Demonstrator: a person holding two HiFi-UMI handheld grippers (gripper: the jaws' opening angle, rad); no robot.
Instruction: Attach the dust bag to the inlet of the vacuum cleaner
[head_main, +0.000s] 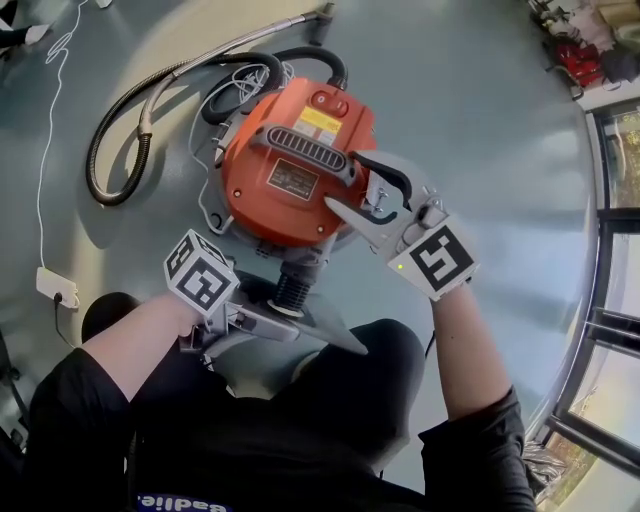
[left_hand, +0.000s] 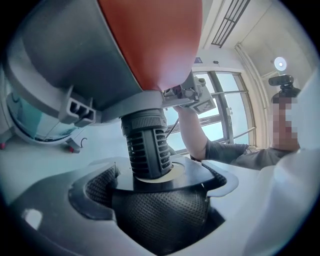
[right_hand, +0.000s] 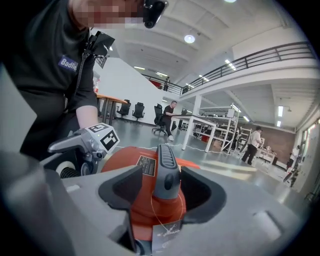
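Head view: bag (head_main: 333, 339) in left gripper (head_main: 285, 325)

The left hand-held gripper (head_main: 285, 325) lies about level, jaws clamped on a bag collar (left_hand: 195, 181), its bare left forearm (head_main: 125, 340) bent in close to the body. The right hand-held gripper (head_main: 345, 182) tilts slightly down, jaws wide apart astride a handle (right_hand: 165, 170), right forearm (head_main: 462, 345) outstretched.

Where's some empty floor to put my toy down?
Bare floor lies right of the vacuum cleaner, up to the window frame. Left is crowded: hose, power strip. Nearest the person, the left gripper holds the dust bag.
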